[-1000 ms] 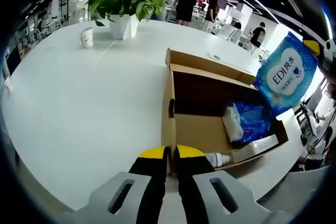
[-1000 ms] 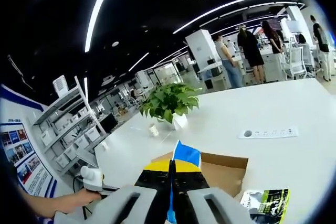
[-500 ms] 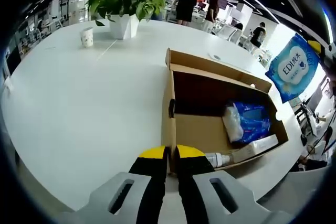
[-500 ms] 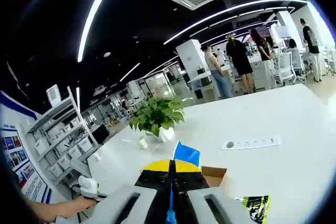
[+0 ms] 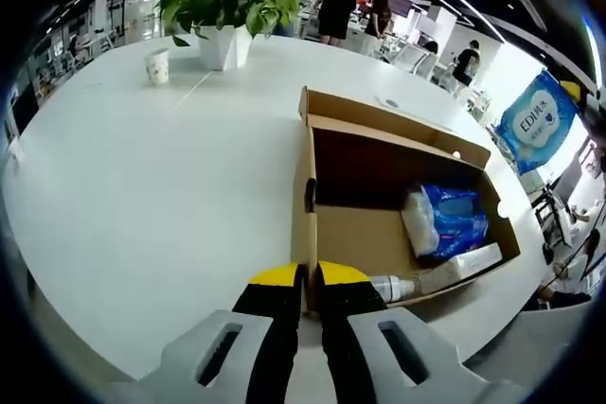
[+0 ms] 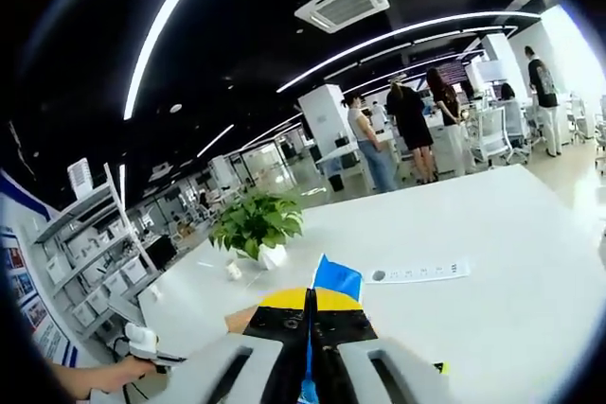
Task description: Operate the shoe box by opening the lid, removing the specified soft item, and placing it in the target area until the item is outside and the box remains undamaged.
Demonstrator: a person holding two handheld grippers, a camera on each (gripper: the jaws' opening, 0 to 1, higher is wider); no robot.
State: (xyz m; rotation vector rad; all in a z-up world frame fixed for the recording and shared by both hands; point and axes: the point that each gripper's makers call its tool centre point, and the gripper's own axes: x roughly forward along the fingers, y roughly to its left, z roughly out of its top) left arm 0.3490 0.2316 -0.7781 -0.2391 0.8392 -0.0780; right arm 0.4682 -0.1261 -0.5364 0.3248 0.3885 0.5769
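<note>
While the left hand-held gripper (image 5: 308,276) stays pinched on the near wall of the open shoe box (image 5: 379,177), the right hand-held gripper (image 6: 310,302), clamped on the blue wipes pack (image 5: 538,120), has carried it farther right, clear of the box. Bare white worktop (image 5: 142,186) spreads wide left of the box's edge; 2 blue packets and a tube remain inside.

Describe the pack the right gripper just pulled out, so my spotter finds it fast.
Start at the open cardboard shoe box on the white table. Look up past its far right corner: the blue wipes pack hangs there in the air, with a white oval label, unlike the crumpled blue bag inside.
</note>
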